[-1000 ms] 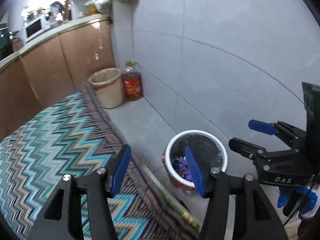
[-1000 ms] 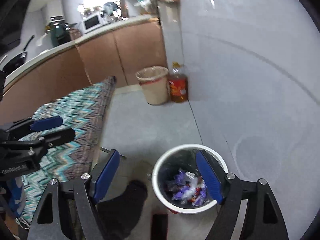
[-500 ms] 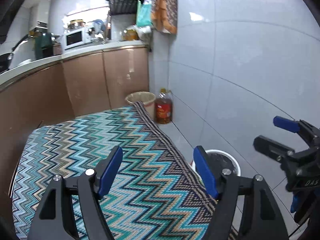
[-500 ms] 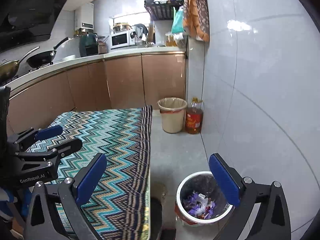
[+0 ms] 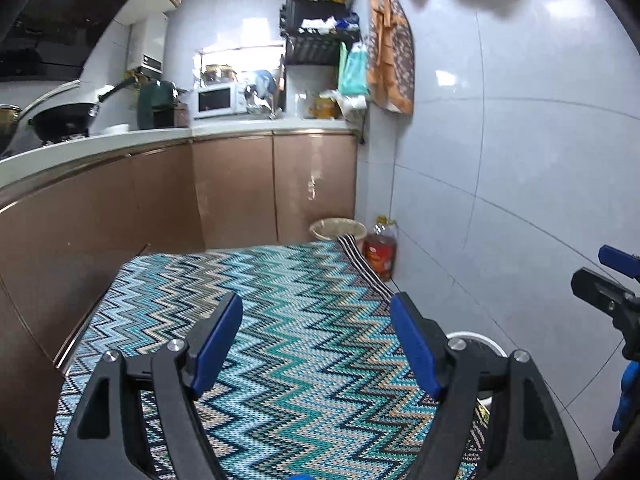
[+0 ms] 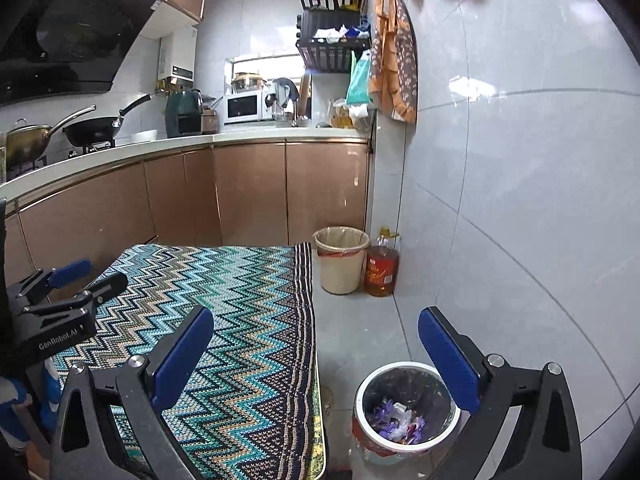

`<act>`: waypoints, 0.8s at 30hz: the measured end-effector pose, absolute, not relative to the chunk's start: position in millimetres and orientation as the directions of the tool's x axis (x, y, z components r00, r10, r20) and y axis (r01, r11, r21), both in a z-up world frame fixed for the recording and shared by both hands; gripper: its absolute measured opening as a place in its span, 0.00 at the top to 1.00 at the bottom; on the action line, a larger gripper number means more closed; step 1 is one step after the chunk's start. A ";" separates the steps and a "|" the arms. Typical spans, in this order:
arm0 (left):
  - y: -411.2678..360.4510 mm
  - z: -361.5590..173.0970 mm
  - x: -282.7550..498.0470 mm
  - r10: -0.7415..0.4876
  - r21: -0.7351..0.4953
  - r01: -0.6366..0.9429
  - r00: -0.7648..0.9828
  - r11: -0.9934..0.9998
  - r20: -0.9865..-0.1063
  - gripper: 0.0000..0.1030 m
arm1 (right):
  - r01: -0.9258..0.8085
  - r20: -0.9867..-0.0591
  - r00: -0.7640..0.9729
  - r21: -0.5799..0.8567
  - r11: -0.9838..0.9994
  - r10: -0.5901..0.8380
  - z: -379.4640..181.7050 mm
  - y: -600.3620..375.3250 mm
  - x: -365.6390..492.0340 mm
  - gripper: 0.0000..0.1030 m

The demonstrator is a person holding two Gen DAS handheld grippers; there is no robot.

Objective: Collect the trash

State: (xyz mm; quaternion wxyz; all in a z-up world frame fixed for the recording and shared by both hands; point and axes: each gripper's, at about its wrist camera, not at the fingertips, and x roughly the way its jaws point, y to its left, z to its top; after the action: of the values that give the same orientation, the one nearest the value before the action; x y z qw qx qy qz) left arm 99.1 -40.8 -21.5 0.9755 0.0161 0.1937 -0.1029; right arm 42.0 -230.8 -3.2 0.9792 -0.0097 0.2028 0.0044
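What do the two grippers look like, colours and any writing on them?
Both are black angular frames with silver screws and blue pads on the fingers. The left gripper shows white lettering, GenRobot.AI, on its side in the right wrist view. The right gripper looks the same, with a blue glove below it in the left wrist view.

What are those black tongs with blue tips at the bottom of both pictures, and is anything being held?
They are two hand-held grippers, one in each of a person's hands, each carrying a wide-angle camera looking along its fingers. One picture comes from the left gripper, the other from the right gripper. The left gripper's jaws are opening, the right gripper's stand wide; nothing is between either pair. Below lies a table covered by a teal zigzag-patterned cloth, bare as far as shown. Beside it on the floor stands a white-rimmed bin lined with a black bag, holding purple and white wrappers.
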 end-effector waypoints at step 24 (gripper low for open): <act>-20.0 12.1 60.7 -0.095 0.001 0.098 0.967 0.995 -0.237 0.20 | -0.031 -0.312 0.950 -0.020 0.999 0.023 12.7 -226.6 6.3 0.00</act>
State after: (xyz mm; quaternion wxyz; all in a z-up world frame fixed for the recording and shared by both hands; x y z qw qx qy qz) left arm 60.7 -20.0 12.1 0.9916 0.0062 0.1193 -0.0488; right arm 6.3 -226.6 12.7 0.9873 -0.0123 0.1580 0.0137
